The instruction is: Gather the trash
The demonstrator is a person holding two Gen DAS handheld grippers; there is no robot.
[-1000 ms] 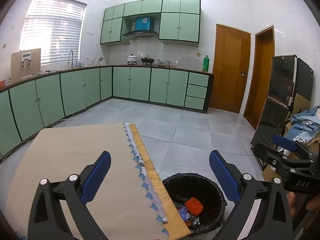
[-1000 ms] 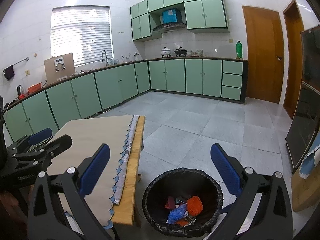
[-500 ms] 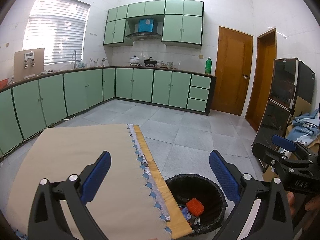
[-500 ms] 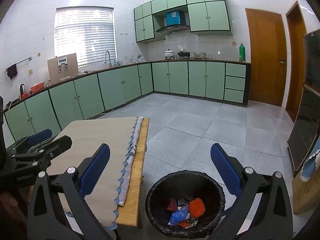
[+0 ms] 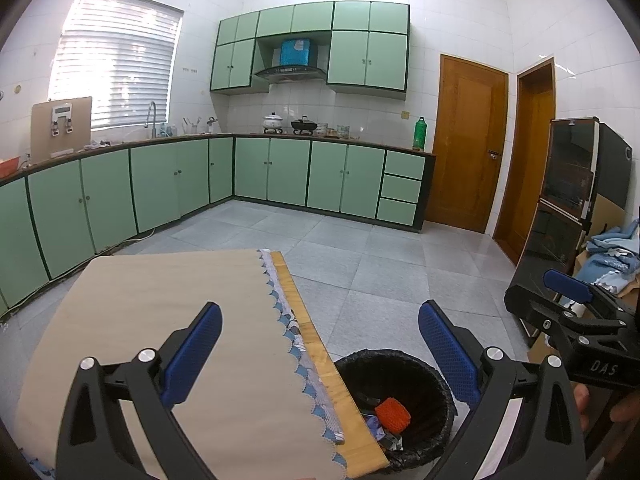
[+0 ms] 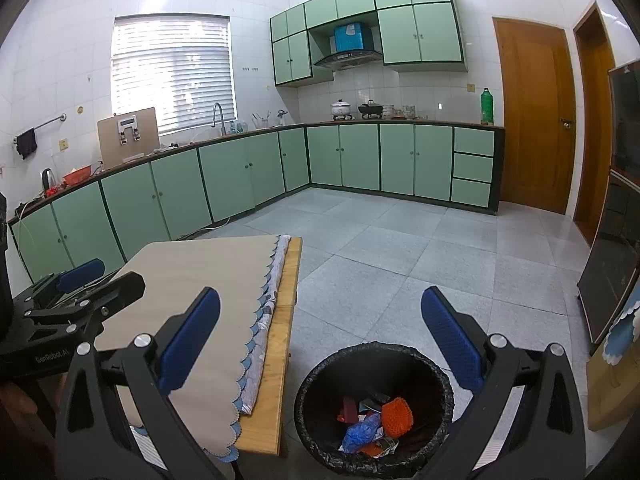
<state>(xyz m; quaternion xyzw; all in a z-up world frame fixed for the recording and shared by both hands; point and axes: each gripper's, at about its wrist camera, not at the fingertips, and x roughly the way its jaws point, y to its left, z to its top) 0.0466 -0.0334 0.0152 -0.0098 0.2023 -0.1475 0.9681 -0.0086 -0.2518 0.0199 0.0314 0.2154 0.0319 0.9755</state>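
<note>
A black-lined trash bin point(image 6: 376, 408) stands on the floor right of the wooden table point(image 6: 280, 360); it holds an orange mesh piece point(image 6: 397, 416), a blue wrapper point(image 6: 362, 434) and other scraps. In the left wrist view the trash bin point(image 5: 394, 404) shows the orange piece point(image 5: 393, 414) too. My left gripper point(image 5: 320, 336) hangs open and empty above the table's right edge. My right gripper point(image 6: 320, 328) is open and empty above the bin. Each gripper appears in the other's view: left gripper point(image 6: 76, 292), right gripper point(image 5: 576, 300).
A beige cloth point(image 5: 168, 320) with a scalloped blue edge covers the table. Green cabinets point(image 5: 280, 176) line the far walls under a counter with pots. Two wooden doors point(image 5: 468, 148) are at the right, beside a dark appliance point(image 5: 576, 192) and a pile of blue cloth point(image 5: 612, 252).
Both views have tilted slightly upward and back, so the bin sits lower in frame. Both grippers stayed open and empty.
</note>
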